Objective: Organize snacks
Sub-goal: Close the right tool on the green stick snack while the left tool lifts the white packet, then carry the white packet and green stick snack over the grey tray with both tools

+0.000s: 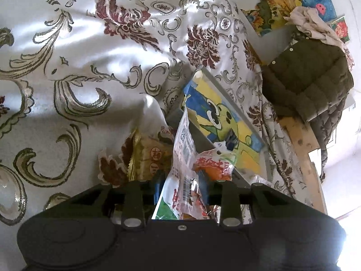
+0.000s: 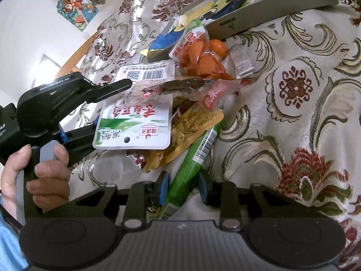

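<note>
Right wrist view: sorting snack packets on the desk (image 2: pixel 293 52).
Right gripper (image 2: pixel 183 186) fingers are bracketing the slippery green tube (image 2: pixel 194 162), not visibly pinching; left gripper (image 2: pixel 108 110) is straddling a limp white pouch (image 2: pixel 135 122), best taken at its edge.

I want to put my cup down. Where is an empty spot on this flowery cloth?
Bare tablecloth lies beside the green stick pack, below the grey tray. The crowded part is the snack pile: white packet, orange packet, brown packet, with both grippers close in.
</note>
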Tool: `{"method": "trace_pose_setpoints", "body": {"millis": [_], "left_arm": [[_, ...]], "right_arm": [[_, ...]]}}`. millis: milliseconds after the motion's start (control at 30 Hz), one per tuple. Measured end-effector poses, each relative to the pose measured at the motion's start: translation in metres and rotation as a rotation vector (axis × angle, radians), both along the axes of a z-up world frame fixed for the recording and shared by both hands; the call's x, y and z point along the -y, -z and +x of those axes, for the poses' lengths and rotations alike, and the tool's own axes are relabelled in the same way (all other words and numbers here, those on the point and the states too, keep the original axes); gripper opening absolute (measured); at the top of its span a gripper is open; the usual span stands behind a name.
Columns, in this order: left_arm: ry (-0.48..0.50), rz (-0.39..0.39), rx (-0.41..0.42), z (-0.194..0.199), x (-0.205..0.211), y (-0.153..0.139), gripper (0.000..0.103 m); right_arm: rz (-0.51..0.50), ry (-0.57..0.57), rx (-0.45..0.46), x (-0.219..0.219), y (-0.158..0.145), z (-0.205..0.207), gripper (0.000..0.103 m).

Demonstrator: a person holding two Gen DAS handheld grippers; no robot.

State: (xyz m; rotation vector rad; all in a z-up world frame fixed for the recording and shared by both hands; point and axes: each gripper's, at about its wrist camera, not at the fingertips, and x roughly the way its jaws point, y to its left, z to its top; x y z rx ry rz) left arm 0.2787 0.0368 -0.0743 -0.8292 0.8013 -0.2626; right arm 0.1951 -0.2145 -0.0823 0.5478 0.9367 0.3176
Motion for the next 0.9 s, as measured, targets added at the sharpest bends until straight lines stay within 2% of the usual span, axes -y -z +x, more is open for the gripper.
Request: {"method": "trace_pose_setpoints", "body": {"millis": [167, 233, 333, 533, 767, 900], "left_arm": [[-0.008, -0.012, 0.030, -0.002, 0.001, -0.004, 0.032], [-0.014, 0.000, 0.029, -0.003, 0.001, -0.006, 0.020], [-0.027, -0.004, 0.023, -0.005, -0.001, -0.004, 0.014], [-0.053, 0.006, 0.017, -0.014, -0.006, -0.005, 0.012], [-0.099, -0.007, 0.033, -0.032, -0.019, -0.014, 0.011], [-0.100, 0.030, 0.046, -0.041, -0.019, -0.023, 0.010]], "right_arm": [[0.001, 0.000, 0.001, 0.000, 0.000, 0.000, 0.034], [0.002, 0.001, 0.000, 0.000, 0.000, 0.000, 0.034], [0.000, 0.006, 0.003, 0.000, 0.000, -0.001, 0.032], [-0.045, -0.010, 0.027, -0.009, -0.006, -0.005, 0.031], [-0.026, -0.019, 0.009, -0.009, -0.008, -0.013, 0.030], [-0.035, -0.012, 0.018, -0.009, -0.012, -0.019, 0.030]]}}
